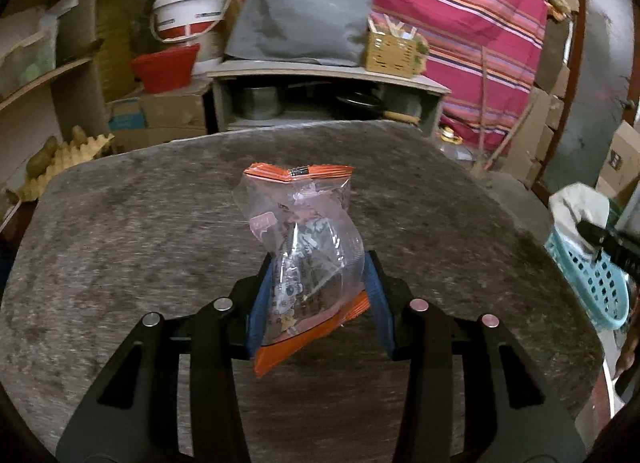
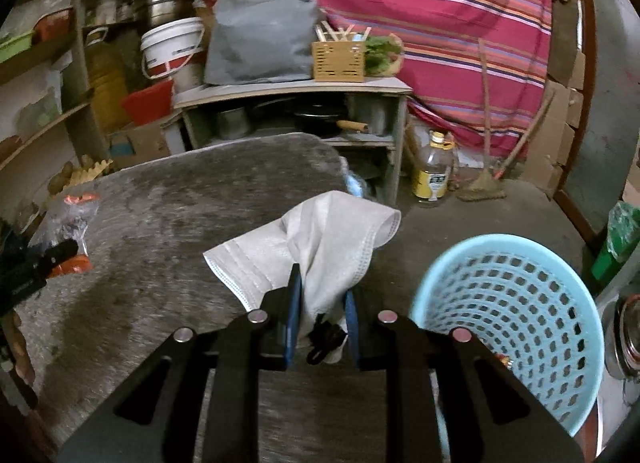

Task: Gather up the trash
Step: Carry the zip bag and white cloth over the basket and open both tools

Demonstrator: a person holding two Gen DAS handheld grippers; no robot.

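Right wrist view showed our right gripper [image 2: 320, 295] clamping the face mask [image 2: 320, 235] just left of the blue basket [image 2: 516, 303], while our left gripper [image 1: 320, 283] farther left pinched the snack bag [image 1: 304, 239].

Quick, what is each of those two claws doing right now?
Left gripper: closed on a plastic bag with orange ends.
Right gripper: closed on a white face mask.

Both wrist cams are looking fwd, close over the bench [image 1: 120, 223]. They're sharing the bench, shelf unit [image 2: 288, 89] and blue basket [image 2: 520, 303].
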